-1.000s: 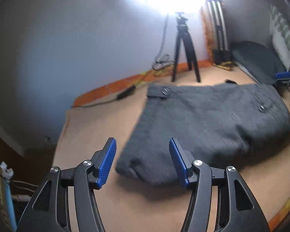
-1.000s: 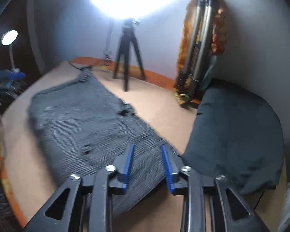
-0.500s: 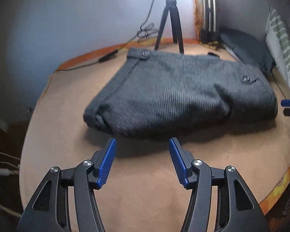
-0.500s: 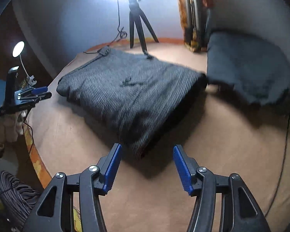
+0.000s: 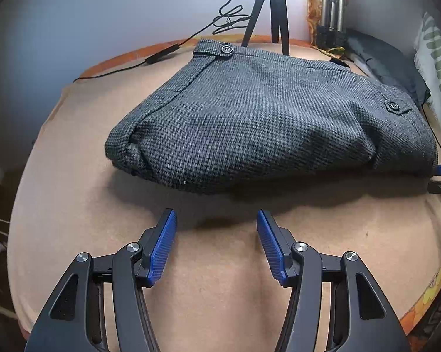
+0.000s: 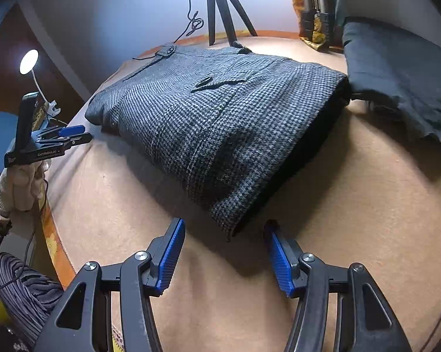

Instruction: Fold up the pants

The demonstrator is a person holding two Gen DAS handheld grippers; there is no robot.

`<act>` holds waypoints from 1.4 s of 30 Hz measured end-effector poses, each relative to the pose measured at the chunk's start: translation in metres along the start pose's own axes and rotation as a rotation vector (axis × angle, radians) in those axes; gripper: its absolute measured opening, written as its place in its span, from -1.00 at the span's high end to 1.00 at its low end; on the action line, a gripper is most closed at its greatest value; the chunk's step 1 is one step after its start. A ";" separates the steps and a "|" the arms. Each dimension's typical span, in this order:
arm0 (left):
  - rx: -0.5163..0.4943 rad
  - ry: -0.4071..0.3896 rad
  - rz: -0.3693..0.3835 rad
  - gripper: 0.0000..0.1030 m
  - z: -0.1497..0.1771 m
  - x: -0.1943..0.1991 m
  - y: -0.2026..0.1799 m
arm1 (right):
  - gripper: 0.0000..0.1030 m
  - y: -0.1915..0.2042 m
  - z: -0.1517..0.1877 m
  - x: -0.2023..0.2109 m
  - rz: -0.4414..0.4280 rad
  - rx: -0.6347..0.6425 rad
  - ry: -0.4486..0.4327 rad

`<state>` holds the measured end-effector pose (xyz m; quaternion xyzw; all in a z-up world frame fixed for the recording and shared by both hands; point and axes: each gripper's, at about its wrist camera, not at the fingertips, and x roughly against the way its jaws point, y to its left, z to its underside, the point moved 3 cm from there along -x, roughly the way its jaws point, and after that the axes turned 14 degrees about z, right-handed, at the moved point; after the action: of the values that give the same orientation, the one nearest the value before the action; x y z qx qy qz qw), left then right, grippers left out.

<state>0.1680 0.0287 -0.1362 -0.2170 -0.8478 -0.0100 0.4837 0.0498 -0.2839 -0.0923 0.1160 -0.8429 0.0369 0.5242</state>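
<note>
A pair of grey houndstooth trousers (image 5: 267, 117) is seen lying folded into a thick bundle on the tan-covered table (image 5: 220, 264), just ahead of both sets of fingers and touched by neither. The left gripper (image 5: 216, 234) is held low over the bare cloth with its blue pads (image 5: 161, 249) spread wide and nothing between them; the long folded edge lies just beyond the fingertips. The right gripper (image 6: 225, 246) is likewise held wide open and empty, with one corner of the bundle reaching almost into the gap between its pads (image 6: 169, 259). The fold appears to be finished, or nearly so, which would explain why both tools are kept clear of the fabric. A waistband button (image 5: 226, 49) is seen at the far left corner beyond the left fingers. Far ahead of the fingers a black tripod (image 5: 269, 14) is stood at the table's edge, apparently carrying the bright lamp above. On the left gripper's body, viewed from the right wrist, small white lettering (image 6: 47, 154) is carried; it seems to read "GenRobot.AI", though this cannot be confirmed.
</note>
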 end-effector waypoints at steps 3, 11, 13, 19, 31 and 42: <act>-0.003 -0.001 0.013 -0.09 -0.004 -0.005 -0.001 | -0.13 0.002 -0.004 -0.003 -0.010 -0.002 -0.007; -0.014 -0.015 0.015 -0.08 -0.018 -0.019 -0.005 | 0.19 0.008 -0.014 -0.009 -0.008 -0.015 -0.022; -0.025 -0.017 0.019 0.08 -0.020 -0.021 -0.007 | 0.32 0.007 -0.016 -0.009 -0.018 -0.019 -0.025; -0.015 -0.023 0.081 0.82 -0.031 -0.018 -0.007 | 0.58 0.007 -0.020 -0.002 -0.046 -0.030 -0.046; 0.032 -0.067 0.197 0.93 -0.056 0.032 -0.002 | 0.75 -0.023 -0.043 0.032 -0.208 -0.208 -0.149; 0.014 0.027 0.106 0.93 -0.022 0.047 0.008 | 0.77 -0.026 -0.041 0.037 -0.160 -0.221 -0.119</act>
<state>0.1687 0.0472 -0.0873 -0.2578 -0.8286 0.0186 0.4965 0.0764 -0.3072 -0.0427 0.1263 -0.8595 -0.1047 0.4841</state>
